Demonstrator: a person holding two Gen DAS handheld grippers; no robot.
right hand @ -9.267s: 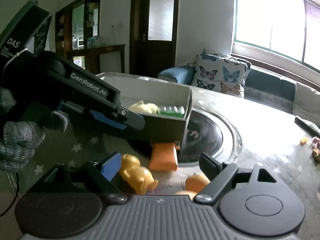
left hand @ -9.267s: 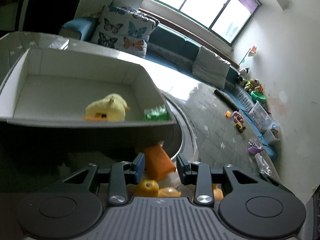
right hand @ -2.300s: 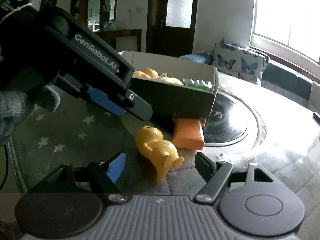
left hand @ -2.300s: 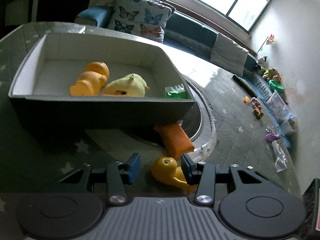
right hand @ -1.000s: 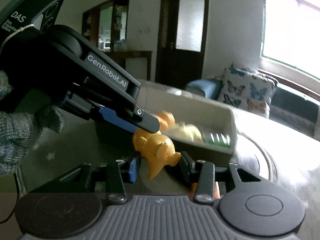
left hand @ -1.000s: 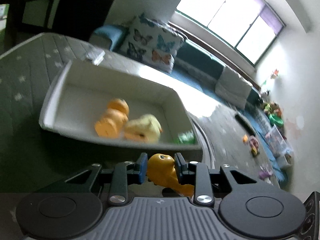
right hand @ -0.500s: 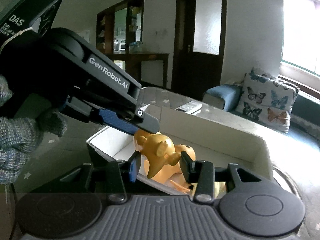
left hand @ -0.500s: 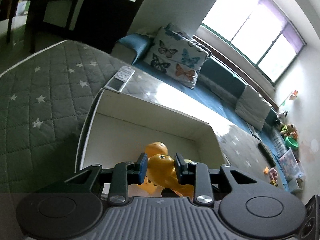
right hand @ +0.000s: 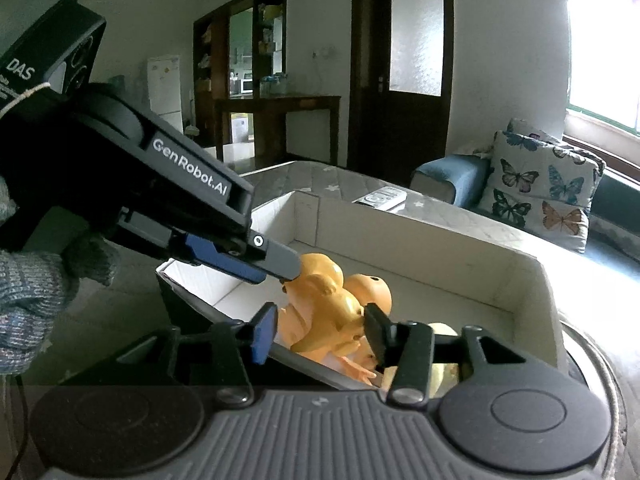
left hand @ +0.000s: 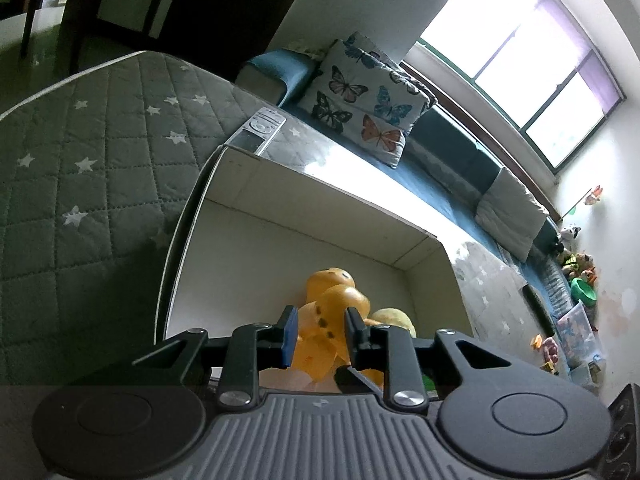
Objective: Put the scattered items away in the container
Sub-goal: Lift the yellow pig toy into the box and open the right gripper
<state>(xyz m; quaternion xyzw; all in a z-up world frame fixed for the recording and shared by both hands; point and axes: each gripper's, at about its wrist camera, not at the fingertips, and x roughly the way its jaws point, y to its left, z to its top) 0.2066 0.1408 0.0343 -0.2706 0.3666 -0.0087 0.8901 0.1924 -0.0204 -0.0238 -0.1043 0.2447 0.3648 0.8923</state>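
Observation:
An orange toy figure (right hand: 320, 312) hangs low inside the white-lined cardboard box (right hand: 440, 236), over a second orange figure (right hand: 374, 288) and a yellow plush duck (right hand: 442, 330). My left gripper (left hand: 318, 332) is shut on the orange figure (left hand: 316, 332), whose body fills the gap between the pads. In the right wrist view the left gripper (right hand: 292, 274) comes in from the left and meets the figure's head. My right gripper (right hand: 318, 334) has its jaws opening around the figure's lower body. Its blue pad stands clear of the figure, and the other finger sits by the figure's arm.
The box (left hand: 304, 178) sits on a grey quilted star-patterned cover (left hand: 100, 152). A remote control (left hand: 260, 130) lies just past its far corner, and a butterfly cushion (left hand: 360, 108) rests on the blue sofa behind. A gloved hand (right hand: 36, 300) holds the left gripper.
Both grippers carried the orange figure up from outside the box, over its rim and down inside. The right fingers have since spread apart, and the left jaws have drawn a little closer.

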